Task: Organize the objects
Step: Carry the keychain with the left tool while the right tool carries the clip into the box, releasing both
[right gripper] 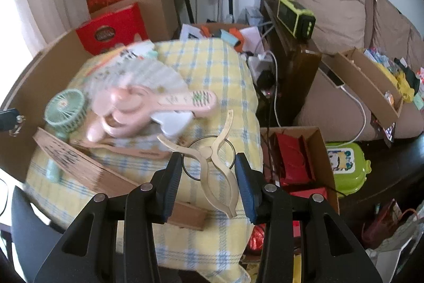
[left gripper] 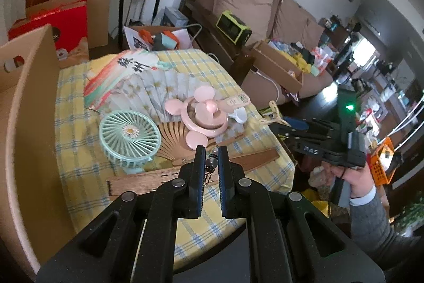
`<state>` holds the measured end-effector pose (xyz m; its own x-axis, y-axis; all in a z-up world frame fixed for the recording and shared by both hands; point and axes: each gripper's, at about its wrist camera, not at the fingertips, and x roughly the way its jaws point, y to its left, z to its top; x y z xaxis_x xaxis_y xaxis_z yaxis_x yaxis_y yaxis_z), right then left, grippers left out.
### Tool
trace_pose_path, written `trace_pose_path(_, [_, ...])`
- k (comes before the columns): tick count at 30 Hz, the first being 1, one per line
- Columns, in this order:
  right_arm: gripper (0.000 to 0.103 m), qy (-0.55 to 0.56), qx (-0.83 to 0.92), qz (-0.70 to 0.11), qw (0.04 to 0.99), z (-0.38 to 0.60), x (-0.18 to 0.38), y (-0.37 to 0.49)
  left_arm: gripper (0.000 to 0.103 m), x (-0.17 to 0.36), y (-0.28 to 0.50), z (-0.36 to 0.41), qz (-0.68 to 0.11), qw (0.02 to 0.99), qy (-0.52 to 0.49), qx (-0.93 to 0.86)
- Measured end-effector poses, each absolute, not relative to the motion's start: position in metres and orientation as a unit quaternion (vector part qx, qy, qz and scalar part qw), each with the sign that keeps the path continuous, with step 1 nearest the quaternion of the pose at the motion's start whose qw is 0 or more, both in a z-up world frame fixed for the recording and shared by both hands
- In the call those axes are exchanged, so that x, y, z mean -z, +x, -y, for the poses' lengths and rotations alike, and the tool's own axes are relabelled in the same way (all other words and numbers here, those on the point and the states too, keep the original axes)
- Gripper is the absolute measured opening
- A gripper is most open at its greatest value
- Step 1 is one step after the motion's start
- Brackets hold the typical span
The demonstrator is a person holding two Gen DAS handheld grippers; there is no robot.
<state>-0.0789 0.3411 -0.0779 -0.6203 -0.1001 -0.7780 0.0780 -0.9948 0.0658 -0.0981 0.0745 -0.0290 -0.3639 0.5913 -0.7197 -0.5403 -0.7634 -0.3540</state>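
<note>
The beige plastic clip (right gripper: 216, 169) lies on the yellow checked cloth (right gripper: 212, 65) near the front right edge of the surface, directly between the spread fingers of the right tongs (right gripper: 209, 177), which do not yet touch it. It looks light and stiff, with smooth, probably slippery, curved legs crossing at a sprung pivot; a thin dark ring (right gripper: 212, 158) passes around the pivot. Taking it across the two long handle legs near the pivot seems safest (squeezing further out may just open its jaws and let it slide).

The left tongs (left gripper: 211, 166) are pressed nearly together on a small beaded charm (left gripper: 212, 160) with a metal clasp, which hangs between the pads: little, hard and dangly, so likely to swing.

Beyond lie the other things: a wooden-ribbed folding fan (left gripper: 169, 139) spread flat, fragile at its paper leaf; a mint plastic desk fan (left gripper: 129, 134) with a thin spoked grille; a pink mouse-eared handheld fan (left gripper: 204, 116), glossy and rounded. A cardboard box wall (left gripper: 31, 123) stands along the left side.
</note>
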Motion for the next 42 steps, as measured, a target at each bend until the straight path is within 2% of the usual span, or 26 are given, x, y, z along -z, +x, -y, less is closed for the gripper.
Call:
trace_pose_path(14, [0.041, 0.397, 0.909, -0.018, 0.126, -0.251, 0.01, -0.074, 0.009, -0.014, -0.091, -0.007, 0.051, 0.284, -0.414, -0.863])
trace_pose_path(31, [0.041, 0.372, 0.913, -0.021, 0.166, -0.159, -0.019, -0.082, 0.009, -0.022, -0.081, 0.081, 0.058, 0.149, -0.401, -0.902])
trace_pose_path(42, [0.041, 0.366, 0.906, -0.027, 0.209, -0.091, -0.029, -0.095, 0.009, -0.018, -0.08, 0.12, 0.07, 0.105, -0.398, -0.909])
